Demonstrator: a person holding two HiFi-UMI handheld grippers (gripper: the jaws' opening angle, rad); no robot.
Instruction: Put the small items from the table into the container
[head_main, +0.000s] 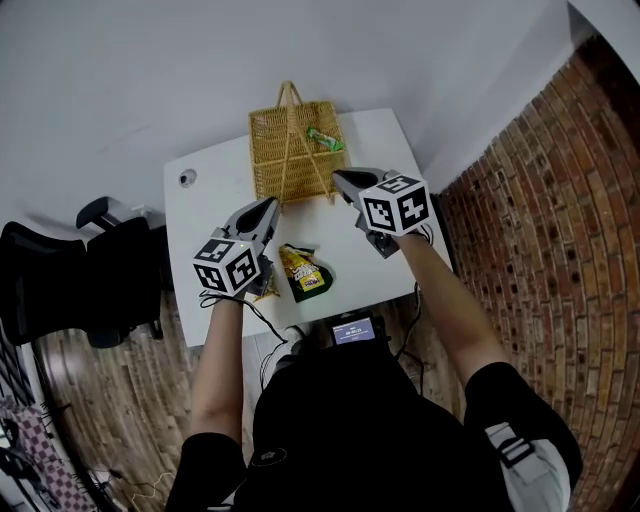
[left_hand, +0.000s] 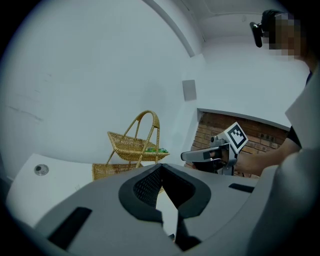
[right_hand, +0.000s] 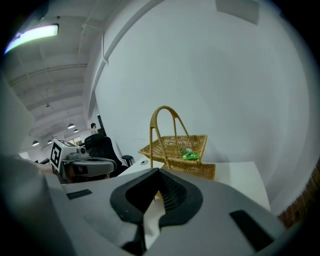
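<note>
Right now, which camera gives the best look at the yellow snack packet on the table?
The head view: it looks straight down on the yellow snack packet, lying in full sight on the white table. Neither gripper view shows it at all; each gripper's own body covers the near table, and both look on toward the wicker basket.

- The table (head_main: 205, 205) is bare left of the basket (head_main: 265, 160) except for a small grommet (head_main: 187, 178), so there is open room there.
- The basket stands at the far edge, close to the white wall (head_main: 150, 70).
- Its tall handle (head_main: 290, 100) arches over the middle, leaving a way in from above on either side. A green packet (head_main: 325, 139) lies in the right half.
- The left gripper (head_main: 272, 204) and the right gripper (head_main: 338, 178) flank the basket's near side, with an open gap between them.
- A yellow packet (head_main: 305, 272) lies uncovered on the near table.
- A brick wall (head_main: 540, 200) bounds the right side, and a chair (head_main: 60, 280) stands to the left, apart from the table.
</note>
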